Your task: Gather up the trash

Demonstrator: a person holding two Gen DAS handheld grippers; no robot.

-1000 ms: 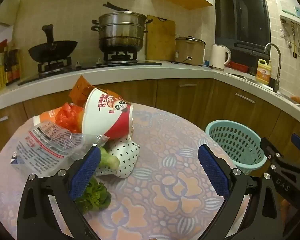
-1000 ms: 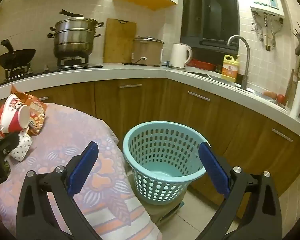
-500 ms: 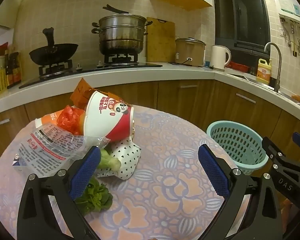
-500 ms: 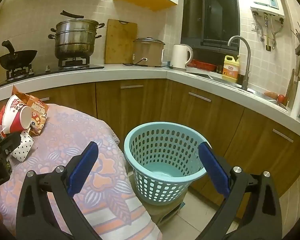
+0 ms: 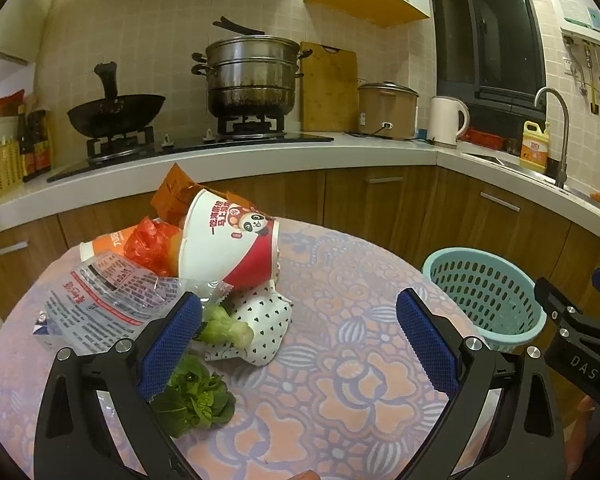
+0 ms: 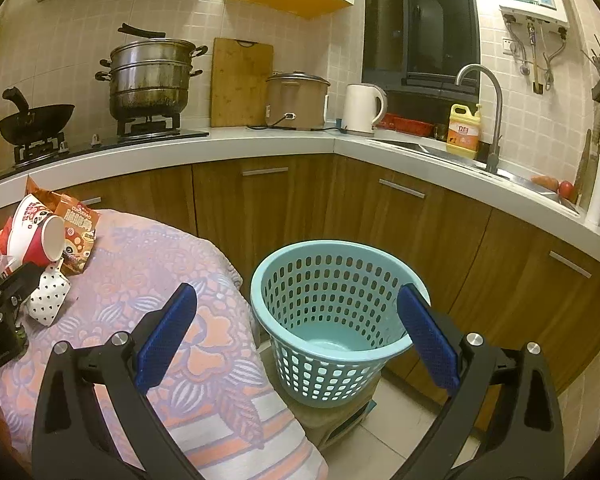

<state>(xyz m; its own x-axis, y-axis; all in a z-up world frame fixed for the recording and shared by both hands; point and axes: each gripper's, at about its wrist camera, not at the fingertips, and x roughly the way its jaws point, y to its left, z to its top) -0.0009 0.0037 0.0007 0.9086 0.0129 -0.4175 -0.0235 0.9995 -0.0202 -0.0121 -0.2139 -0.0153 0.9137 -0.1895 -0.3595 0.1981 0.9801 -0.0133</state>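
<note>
The round table (image 5: pixel 340 380), draped in a floral cloth, serves as my landmark; the trash is heaped on its far left part. Off its right edge, on the floor side, stands the teal basket (image 6: pixel 332 320) on a low stool, with nothing visible inside. My right gripper (image 6: pixel 296 330) hangs above that edge with jaws spread wide, holding nothing, the basket framed between its blue pads (image 6: pixel 166 334). My left gripper (image 5: pixel 298 346) hovers over the table's near half, likewise open and empty. In the heap, a printed clear plastic bag (image 5: pixel 96 304) lies leftmost; a noodle cup (image 5: pixel 228 248) is tipped on its side against an orange snack packet (image 5: pixel 172 196); a polka-dot paper cup (image 5: pixel 262 330) lies crumpled below it; a bok choy stalk (image 5: pixel 224 328) and leaves (image 5: pixel 194 398) lie nearest me.
</note>
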